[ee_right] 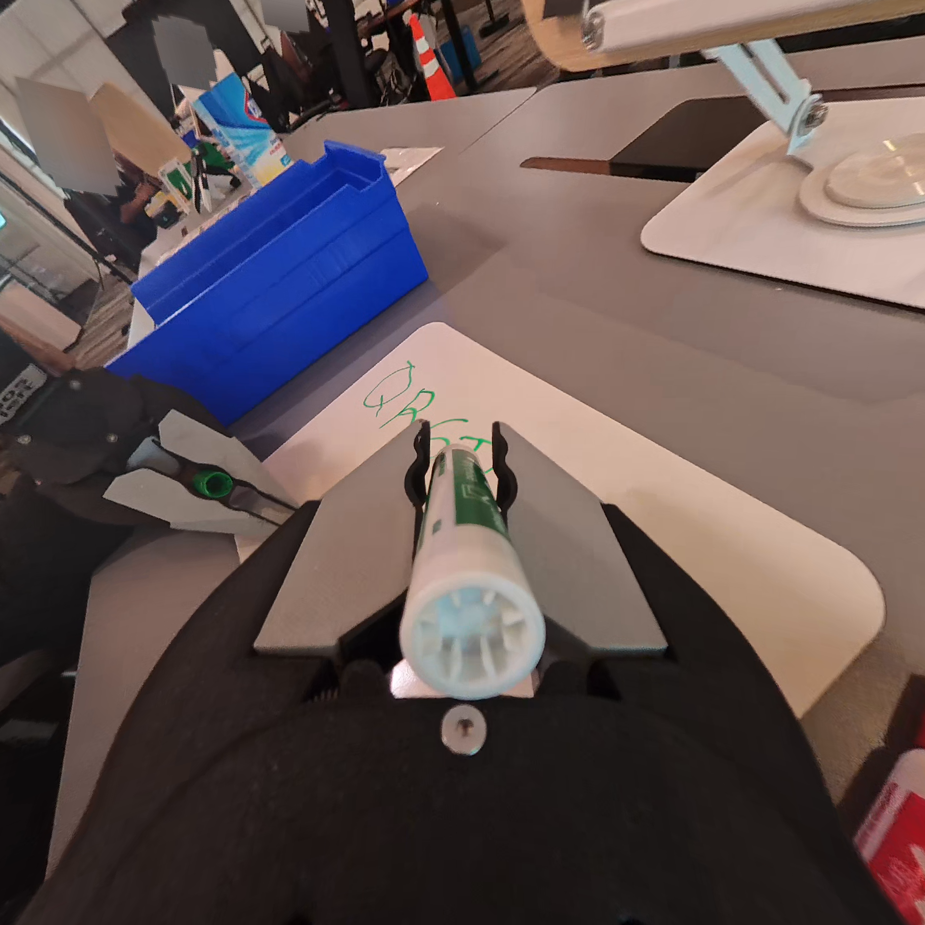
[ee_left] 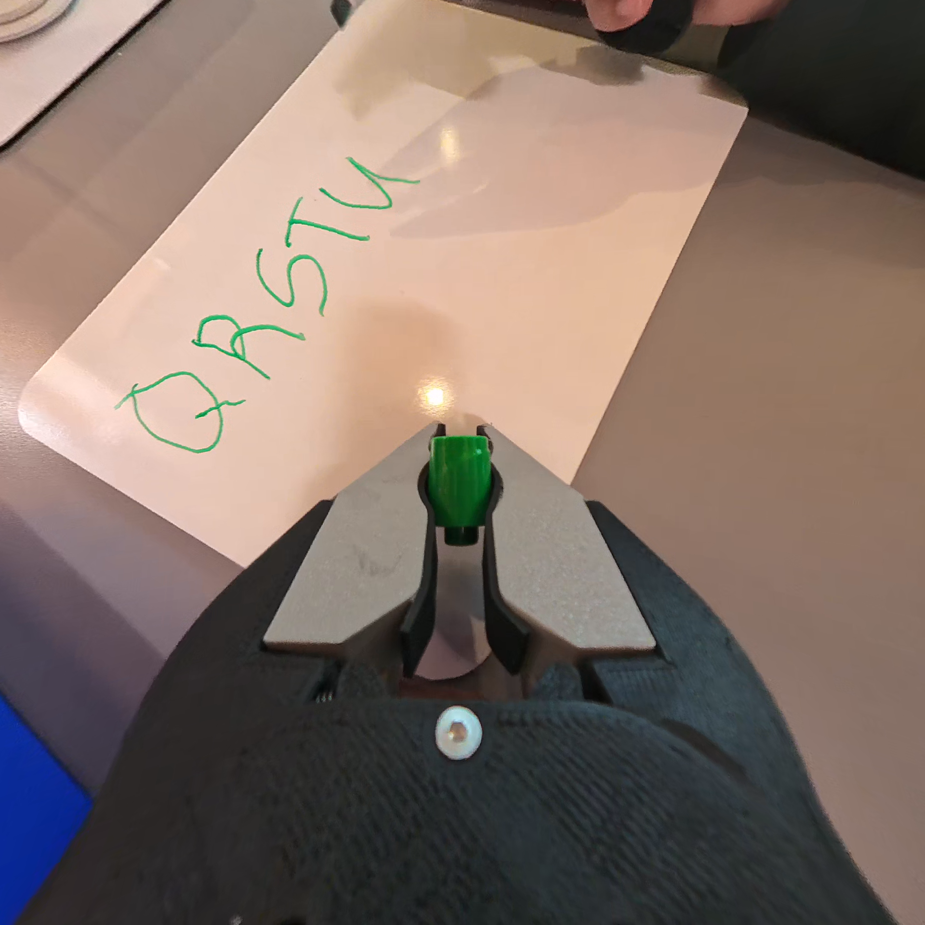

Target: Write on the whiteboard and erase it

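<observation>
Nearest in the right wrist view, the right gripper (ee_right: 458,440) is clenched around a white and green marker (ee_right: 468,530), whose butt end points back at the camera; its tip is hidden behind the fingers, so contact with the board cannot be told. Gripping the barrel near the front probably keeps the nib steady for writing. In the left wrist view, the left gripper (ee_left: 459,430) pinches the green cap (ee_left: 458,478) over the near edge of the whiteboard (ee_left: 575,280), likely held ready so the marker can be closed again without setting anything down.

The whiteboard lies flat on the grey surface (ee_left: 776,450), with a row of green letters (ee_left: 260,310) running diagonally toward its far end, so the writing looks largely done and erasing not yet begun.

Only the left view shows the whole line of letters; the right view hides part of it behind the marker. Only the right view shows the blue bin (ee_right: 280,270) beyond the board, the white stand base (ee_right: 801,235) far right, and the left gripper from the side. No eraser is visible in either.
</observation>
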Demonstrator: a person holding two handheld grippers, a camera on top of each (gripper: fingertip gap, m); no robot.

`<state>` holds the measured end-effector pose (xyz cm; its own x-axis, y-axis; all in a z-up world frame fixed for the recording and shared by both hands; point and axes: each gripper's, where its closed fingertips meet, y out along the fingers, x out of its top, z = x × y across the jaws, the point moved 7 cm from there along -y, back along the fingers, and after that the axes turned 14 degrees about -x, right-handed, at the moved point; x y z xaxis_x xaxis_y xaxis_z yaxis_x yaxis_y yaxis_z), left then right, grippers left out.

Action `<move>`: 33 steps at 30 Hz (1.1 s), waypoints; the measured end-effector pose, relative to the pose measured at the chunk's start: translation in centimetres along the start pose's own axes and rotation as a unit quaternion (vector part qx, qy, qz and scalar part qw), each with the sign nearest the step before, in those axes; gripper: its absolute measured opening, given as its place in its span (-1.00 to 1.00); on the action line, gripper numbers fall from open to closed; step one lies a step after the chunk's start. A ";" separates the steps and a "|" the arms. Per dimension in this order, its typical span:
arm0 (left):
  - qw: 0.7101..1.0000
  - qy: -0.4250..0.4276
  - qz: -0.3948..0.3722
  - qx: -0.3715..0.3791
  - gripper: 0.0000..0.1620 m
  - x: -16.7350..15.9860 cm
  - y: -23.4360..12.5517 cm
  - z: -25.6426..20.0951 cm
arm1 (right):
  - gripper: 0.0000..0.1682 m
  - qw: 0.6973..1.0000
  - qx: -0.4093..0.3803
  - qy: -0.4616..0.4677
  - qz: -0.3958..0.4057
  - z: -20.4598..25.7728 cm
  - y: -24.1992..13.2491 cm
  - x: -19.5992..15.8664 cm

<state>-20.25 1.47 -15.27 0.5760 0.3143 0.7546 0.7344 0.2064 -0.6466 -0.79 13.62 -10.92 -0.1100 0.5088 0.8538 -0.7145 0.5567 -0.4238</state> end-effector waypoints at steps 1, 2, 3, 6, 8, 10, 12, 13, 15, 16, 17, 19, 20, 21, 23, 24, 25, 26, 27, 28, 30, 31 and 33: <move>1.000 0.003 -0.003 0.005 -0.88 0.0 -0.1 0.1 | -0.73 1.000 0.004 -0.006 0.005 0.3 0.2 -0.1; 1.000 0.004 -0.007 0.007 -0.88 0.1 -0.1 0.1 | -0.73 1.000 0.013 -0.011 0.007 0.7 0.4 -0.2; 1.000 0.004 -0.012 0.011 -0.88 0.2 -0.3 0.2 | -0.74 0.999 0.033 -0.016 0.006 1.3 0.4 -0.2; 0.999 0.018 -0.026 0.027 -0.88 0.4 -0.6 0.4 | -0.74 0.990 0.136 -0.027 0.006 4.1 0.3 -0.2; 0.999 0.029 -0.028 0.032 -0.87 0.5 -0.6 0.3 | -0.74 0.974 0.223 -0.045 0.013 6.4 0.0 -0.5; 0.998 0.049 -0.023 0.039 -0.88 0.6 -0.5 0.1 | -0.74 0.960 0.264 -0.090 0.012 8.5 -0.3 -1.0; 0.996 0.072 -0.014 0.048 -0.87 0.6 -0.3 -0.1 | -0.74 0.957 0.266 -0.117 0.020 9.7 0.0 -1.5; 0.995 0.088 -0.015 0.054 -0.87 0.7 -0.2 -0.3 | -0.73 0.956 0.268 -0.117 0.021 10.2 0.2 -1.7; 0.993 0.095 -0.020 0.060 -0.88 0.9 -0.2 -0.4 | -0.74 0.956 0.271 -0.107 0.021 11.1 0.6 -1.9; 0.994 0.093 -0.023 0.060 -0.88 1.0 -0.3 -0.4 | -0.74 0.953 0.283 -0.108 0.024 11.7 0.7 -2.0; 0.993 0.093 -0.026 0.061 -0.88 1.0 -0.3 -0.3 | -0.74 0.952 0.282 -0.112 0.030 12.0 0.8 -2.3; 0.992 0.098 -0.037 0.066 -0.88 1.2 -0.6 -0.3 | -0.73 0.955 0.271 -0.115 0.037 12.5 1.3 -2.6; 0.991 0.102 -0.045 0.070 -0.88 1.4 -0.7 -0.4 | -0.73 0.956 0.271 -0.107 0.041 12.6 1.5 -2.7; 0.991 0.104 -0.051 0.074 -0.88 1.6 -0.8 -0.4 | -0.74 0.956 0.274 -0.098 0.040 12.7 1.6 -2.7; 0.991 0.105 -0.049 0.072 -0.88 1.5 -0.8 -0.5 | -0.74 0.958 0.272 -0.081 0.025 12.8 1.7 -2.5; 0.990 0.107 -0.048 0.074 -0.87 1.5 -0.8 -0.5 | -0.74 0.958 0.275 -0.073 0.022 12.9 1.7 -2.5; 0.990 0.109 -0.049 0.075 -0.87 1.6 -0.8 -0.5 | -0.73 0.957 0.281 -0.070 0.024 13.0 1.7 -2.4; 0.990 0.110 -0.051 0.076 -0.88 1.6 -0.8 -0.5 | -0.73 0.957 0.281 -0.070 0.024 13.0 1.7 -2.4; 0.989 0.110 -0.055 0.078 -0.88 1.8 -0.9 -0.6 | -0.74 0.958 0.277 -0.072 0.025 13.0 1.7 -2.5; 0.989 0.112 -0.061 0.081 -0.88 1.9 -1.0 -0.6 | -0.74 0.959 0.272 -0.074 0.027 13.0 1.8 -2.6; 0.988 0.112 -0.067 0.080 -0.88 2.0 -1.1 -0.6 | -0.74 0.959 0.274 -0.072 0.027 13.1 1.8 -2.6; 0.989 0.110 -0.065 0.078 -0.88 2.0 -1.0 -0.6 | -0.74 0.958 0.278 -0.068 0.023 13.2 1.8 -2.5; 0.988 0.114 -0.060 0.087 -0.88 2.0 -0.9 -0.6 | -0.73 0.956 0.288 -0.060 0.017 13.5 1.6 -2.4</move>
<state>-19.57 1.32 -13.10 0.5685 0.0648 0.8202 0.7410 0.3928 -0.5446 -11.02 4.44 -9.59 -0.1940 0.4214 0.8859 -0.9671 0.0694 -0.2448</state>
